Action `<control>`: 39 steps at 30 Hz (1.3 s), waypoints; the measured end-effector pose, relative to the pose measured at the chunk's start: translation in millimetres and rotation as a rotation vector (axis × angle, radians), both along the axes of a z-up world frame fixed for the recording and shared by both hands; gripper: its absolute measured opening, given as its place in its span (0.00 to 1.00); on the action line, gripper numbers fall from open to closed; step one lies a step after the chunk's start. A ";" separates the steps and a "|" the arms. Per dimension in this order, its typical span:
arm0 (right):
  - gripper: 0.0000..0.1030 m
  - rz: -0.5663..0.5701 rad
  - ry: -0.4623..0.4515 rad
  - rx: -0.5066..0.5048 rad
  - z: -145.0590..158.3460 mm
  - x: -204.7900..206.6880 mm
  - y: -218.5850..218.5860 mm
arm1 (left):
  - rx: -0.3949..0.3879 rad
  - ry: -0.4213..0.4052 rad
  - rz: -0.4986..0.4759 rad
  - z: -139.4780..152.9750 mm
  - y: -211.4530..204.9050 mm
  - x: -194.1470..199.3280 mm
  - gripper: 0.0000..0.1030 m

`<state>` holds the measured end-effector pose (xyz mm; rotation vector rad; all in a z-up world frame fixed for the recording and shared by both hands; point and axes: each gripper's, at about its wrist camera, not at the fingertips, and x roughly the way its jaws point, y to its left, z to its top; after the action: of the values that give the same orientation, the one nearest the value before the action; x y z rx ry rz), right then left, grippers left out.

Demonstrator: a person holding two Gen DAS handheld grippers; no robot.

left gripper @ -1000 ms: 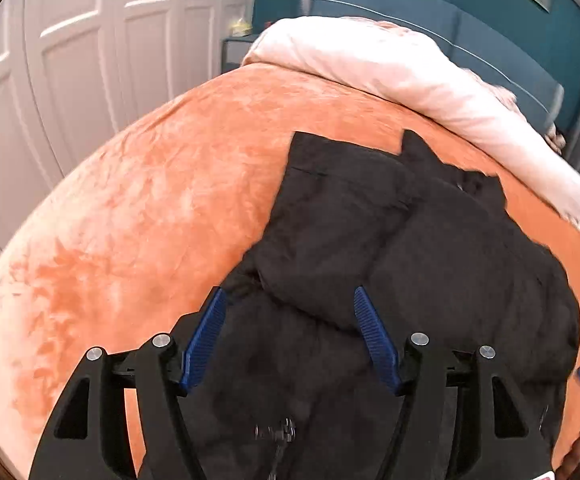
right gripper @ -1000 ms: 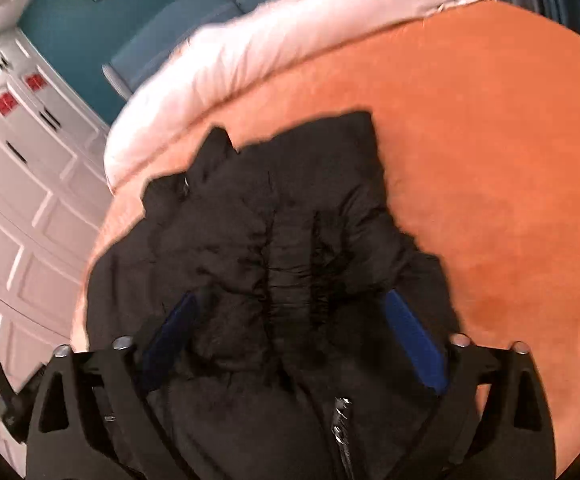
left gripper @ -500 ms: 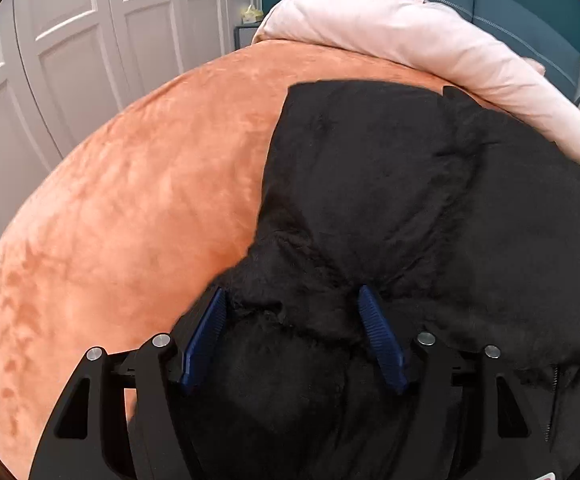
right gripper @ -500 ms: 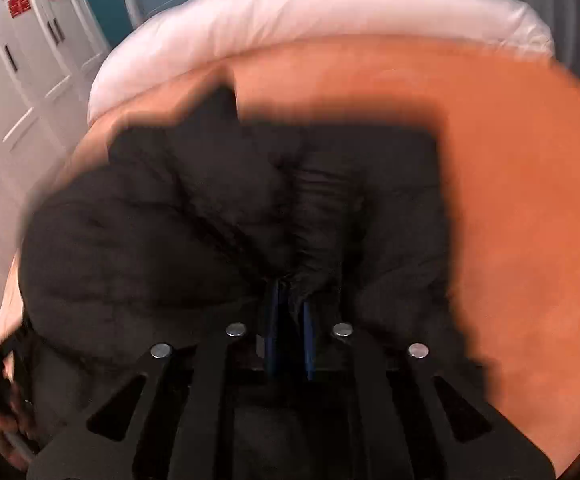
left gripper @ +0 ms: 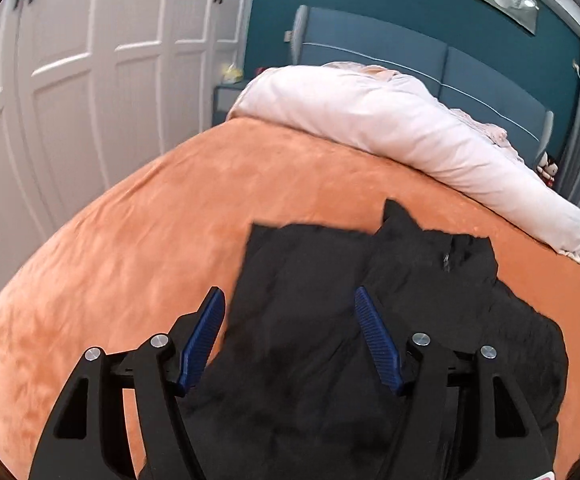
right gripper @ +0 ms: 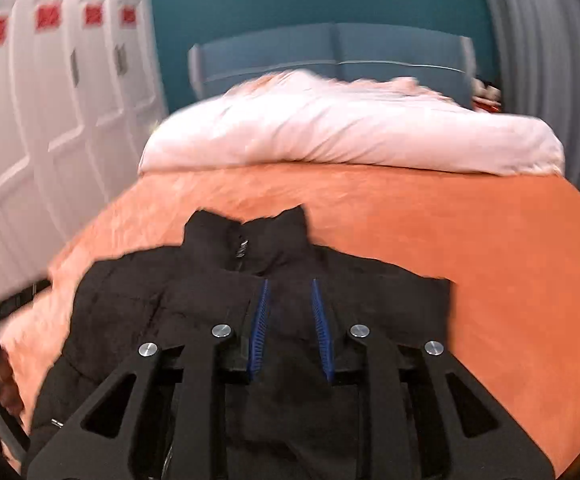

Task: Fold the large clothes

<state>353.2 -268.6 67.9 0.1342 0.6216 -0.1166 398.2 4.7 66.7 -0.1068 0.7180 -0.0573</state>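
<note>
The left gripper (left gripper: 288, 300) hangs above the near part of a black jacket (left gripper: 330, 320), its blue pads spread wide with nothing pinched between them; the left pad sits over the jacket's left edge where it meets the orange bedspread (left gripper: 130, 240). Its jaws have just been closing a little. The right gripper (right gripper: 290, 294) points at the jacket (right gripper: 178, 300) from the foot of the bed, its blue pads a narrow gap apart and clear of the cloth, having just been opening after a near-shut pinch. The jacket lies on the bedspread (right gripper: 490, 240), collar up at the far end with the zip pull showing below it, and a sleeve or side panel folded in across the front. Beyond it a pale pink duvet (right gripper: 350, 140) is rolled up against the blue headboard (right gripper: 330, 48). White panelled wardrobe doors (left gripper: 70, 100) run along the left.
</note>
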 end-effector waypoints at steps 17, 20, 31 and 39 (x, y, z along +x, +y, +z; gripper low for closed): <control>0.19 0.016 0.135 0.008 -125.8 47.5 4.1 | 0.088 0.136 0.003 -119.9 -17.9 59.7 0.85; 0.19 0.017 0.134 0.010 -130.4 50.6 3.2 | 0.103 0.124 0.007 -124.9 -19.3 59.6 0.85; 0.36 0.002 0.196 0.082 -77.4 -4.0 -9.0 | 0.132 0.194 -0.016 -77.5 3.2 20.4 0.79; 0.85 -0.018 0.259 0.056 -40.9 -259.3 -29.3 | -0.007 0.339 -0.121 -39.5 110.4 -146.4 0.86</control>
<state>93.9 -297.9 27.0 0.1809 0.8828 -0.1350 251.8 115.1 27.1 -0.0806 1.0629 -0.1597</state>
